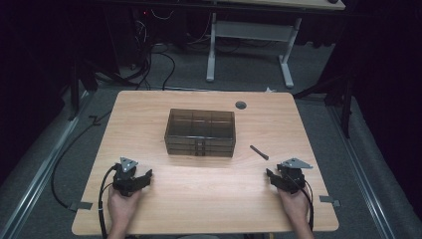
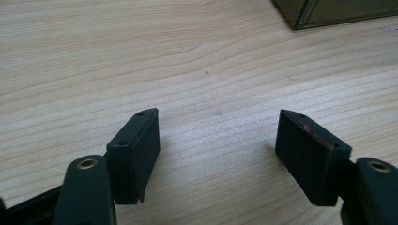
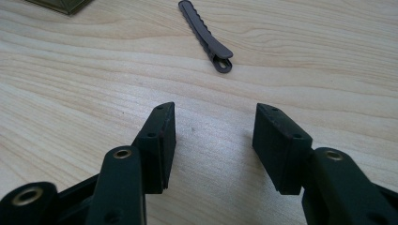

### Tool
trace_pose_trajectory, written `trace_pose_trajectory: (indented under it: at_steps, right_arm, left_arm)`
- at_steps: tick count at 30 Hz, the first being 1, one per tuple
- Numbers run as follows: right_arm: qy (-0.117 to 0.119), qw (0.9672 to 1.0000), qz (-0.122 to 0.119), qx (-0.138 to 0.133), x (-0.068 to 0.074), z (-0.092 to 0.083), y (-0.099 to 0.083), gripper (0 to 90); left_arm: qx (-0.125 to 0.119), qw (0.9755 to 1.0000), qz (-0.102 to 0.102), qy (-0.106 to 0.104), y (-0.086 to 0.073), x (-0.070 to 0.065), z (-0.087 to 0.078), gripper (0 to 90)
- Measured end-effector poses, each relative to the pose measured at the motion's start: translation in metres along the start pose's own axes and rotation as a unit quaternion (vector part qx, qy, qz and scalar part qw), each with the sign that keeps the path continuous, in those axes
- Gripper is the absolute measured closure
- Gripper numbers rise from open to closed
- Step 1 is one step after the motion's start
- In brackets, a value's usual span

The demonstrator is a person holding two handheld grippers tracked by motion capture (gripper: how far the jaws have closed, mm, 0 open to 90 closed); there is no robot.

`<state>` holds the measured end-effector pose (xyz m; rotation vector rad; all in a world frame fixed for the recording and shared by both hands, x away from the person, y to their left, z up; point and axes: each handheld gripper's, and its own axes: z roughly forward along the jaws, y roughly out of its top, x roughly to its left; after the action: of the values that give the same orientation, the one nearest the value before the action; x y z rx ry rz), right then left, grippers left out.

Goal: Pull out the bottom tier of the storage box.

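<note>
Resting on the near edge of the bench [image 1: 149,107], the left claw [image 1: 133,180] and right claw [image 1: 282,178] both stand wide and empty, jaws parted over bare wood. A thin dark hair clip [image 1: 259,152] lies flat just beyond the right claw, right of the smoky compartment box [image 1: 200,132] at the bench's middle. Being so low and slim, the clip could probably skid away or pop out if the jaws close unevenly; a sweep toward it might also knock the box.
</note>
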<state>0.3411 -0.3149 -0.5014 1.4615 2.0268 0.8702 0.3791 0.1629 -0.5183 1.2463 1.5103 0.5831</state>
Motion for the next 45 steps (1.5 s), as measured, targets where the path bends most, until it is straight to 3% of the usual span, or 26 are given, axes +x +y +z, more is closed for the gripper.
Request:
trace_pose_trajectory:
  at_steps: [34, 37, 45]
  right_arm:
    - [-0.003, 1.0, 0.005, 0.001, 0.001, -0.0003, -0.0002, 49.9]
    - [0.003, 1.0, 0.002, 0.002, 0.0013, -0.0003, -0.0002, 46.4]
    - [0.001, 1.0, 0.002, 0.003, 0.002, -0.0006, -0.0003, 46.3]
  left_arm:
    - [-0.004, 1.0, -0.003, 0.006, -0.0004, -0.0014, 0.0005, 31.6]
    - [-0.006, 0.9999, -0.01, 0.007, 0.0006, -0.0008, 0.0001, 32.3]
    - [0.0, 0.9999, -0.009, -0.009, -0.0001, -0.0026, -0.0019, 36.6]
